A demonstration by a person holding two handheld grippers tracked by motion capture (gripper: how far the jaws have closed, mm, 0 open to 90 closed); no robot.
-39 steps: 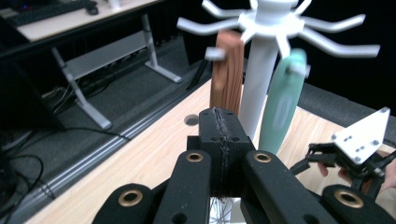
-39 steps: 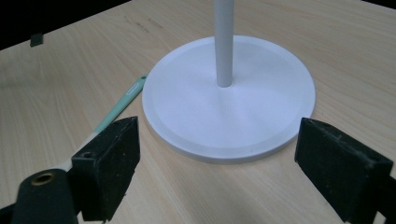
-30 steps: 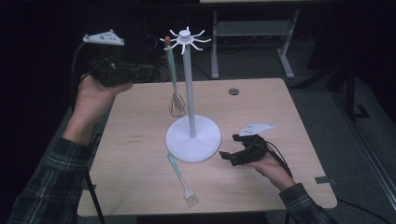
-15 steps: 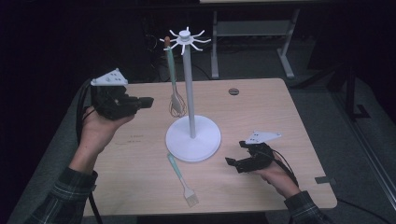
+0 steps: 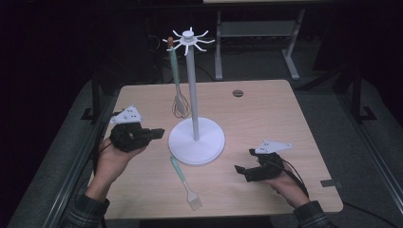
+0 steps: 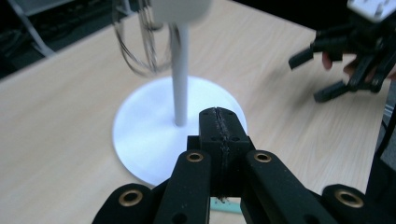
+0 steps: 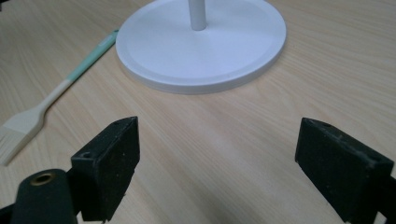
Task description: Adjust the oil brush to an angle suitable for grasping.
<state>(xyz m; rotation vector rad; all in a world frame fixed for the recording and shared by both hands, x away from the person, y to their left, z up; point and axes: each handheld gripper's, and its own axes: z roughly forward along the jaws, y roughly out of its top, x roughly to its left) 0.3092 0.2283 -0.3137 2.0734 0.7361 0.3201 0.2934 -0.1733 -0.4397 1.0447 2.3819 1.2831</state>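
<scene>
Brush (image 5: 184, 183) lies on the counter (image 5: 266, 114) between both grippers, at the stand's (image 5: 196, 140) six o'clock. Its bristles point toward five o'clock, handle toward eleven. Left fingers (image 6: 219, 135) are pressed together, empty; right fingers (image 7: 114, 161) stand apart.

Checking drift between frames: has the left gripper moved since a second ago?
Yes. The left gripper has come down from level with the white utensil stand's hook crown to just left of its round base.
</scene>
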